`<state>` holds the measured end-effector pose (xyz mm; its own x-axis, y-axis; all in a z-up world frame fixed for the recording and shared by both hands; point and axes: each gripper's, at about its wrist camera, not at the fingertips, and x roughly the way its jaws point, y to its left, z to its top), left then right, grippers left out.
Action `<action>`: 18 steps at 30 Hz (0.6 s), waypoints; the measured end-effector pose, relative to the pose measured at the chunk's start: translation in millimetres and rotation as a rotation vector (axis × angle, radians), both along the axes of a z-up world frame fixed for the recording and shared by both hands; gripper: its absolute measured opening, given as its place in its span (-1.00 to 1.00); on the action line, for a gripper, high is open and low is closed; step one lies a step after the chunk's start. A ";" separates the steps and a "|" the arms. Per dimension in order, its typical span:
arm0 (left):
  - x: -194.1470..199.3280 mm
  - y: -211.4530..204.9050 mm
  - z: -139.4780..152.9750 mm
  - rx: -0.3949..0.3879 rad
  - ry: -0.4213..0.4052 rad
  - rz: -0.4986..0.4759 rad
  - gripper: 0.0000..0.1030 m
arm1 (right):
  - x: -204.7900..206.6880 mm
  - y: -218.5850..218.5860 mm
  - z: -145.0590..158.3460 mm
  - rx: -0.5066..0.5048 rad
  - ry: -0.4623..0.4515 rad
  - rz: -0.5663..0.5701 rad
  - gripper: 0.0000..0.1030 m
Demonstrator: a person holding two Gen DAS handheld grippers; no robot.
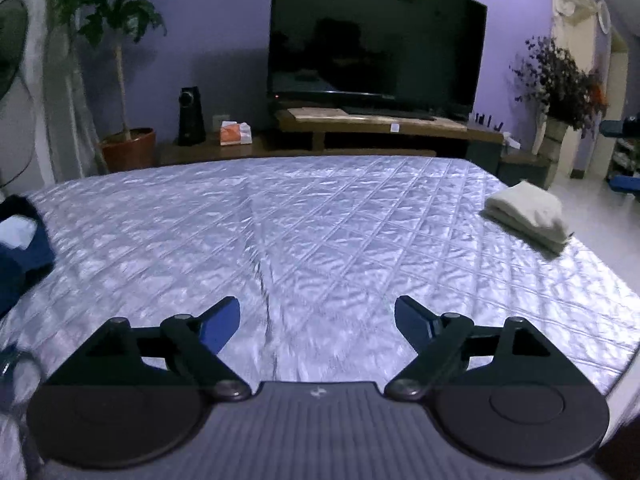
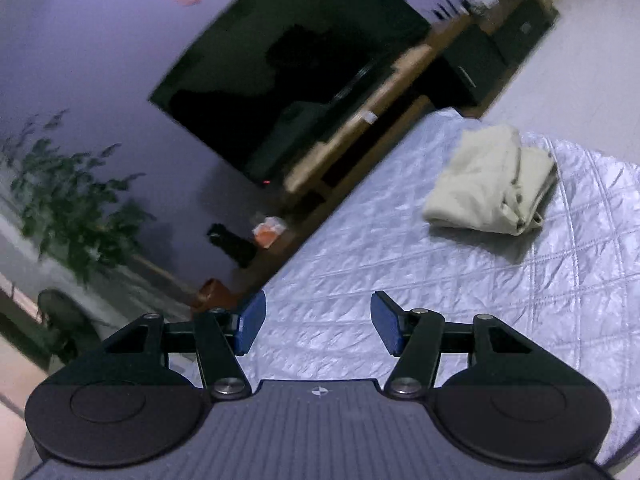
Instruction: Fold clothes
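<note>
**Both grippers empty above the quilted bed, one folded garment lying at its far corner**

The landmark is the bed (image 1: 304,216), covered with a shiny, pale quilted spread stitched in a diamond pattern.

The left gripper (image 1: 317,320) hangs above the near part of the bed, its blue-padded fingers (image 1: 222,322) spread wide with only the bare quilt showing in the gap. The right gripper (image 2: 318,322) is also over the bed, its view strongly tilted; its fingers (image 2: 251,322) stand apart too, and nothing is between them.

A folded cream garment (image 1: 526,216) lies on the bed near its far right corner, well apart from both grippers. In the right wrist view the same cream bundle (image 2: 494,184) shows its layered edges facing the right side of the bed. At the bed's left edge a heap of dark blue clothing (image 1: 22,248) lies bunched, with a lighter patch showing in it; its exact shape is unclear, since only part is in view.

Beyond the far edge of the bed stands a low wooden TV stand (image 1: 372,124) bearing a large dark television (image 1: 376,40). Left of that, still past the bed, are an orange-and-white tissue box (image 1: 236,133), a black speaker-like device (image 1: 191,116) and a potted plant (image 1: 120,80). A vase of dark dried flowers (image 1: 558,84) stands past the bed's far right corner.
</note>
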<state>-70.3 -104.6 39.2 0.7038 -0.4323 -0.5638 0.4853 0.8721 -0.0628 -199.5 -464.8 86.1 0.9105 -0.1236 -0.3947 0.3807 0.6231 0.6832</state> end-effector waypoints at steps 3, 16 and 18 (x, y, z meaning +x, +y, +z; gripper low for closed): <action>-19.1 10.5 10.1 -0.021 0.012 0.014 0.60 | -12.6 45.9 28.3 -0.262 0.054 0.037 0.57; -70.6 -7.9 56.0 -0.028 -0.078 -0.069 0.98 | -76.0 175.6 92.9 -0.849 0.142 -0.062 1.00; -73.1 -11.7 60.9 -0.032 -0.081 -0.091 0.98 | -89.5 189.0 99.7 -0.902 0.143 -0.073 1.00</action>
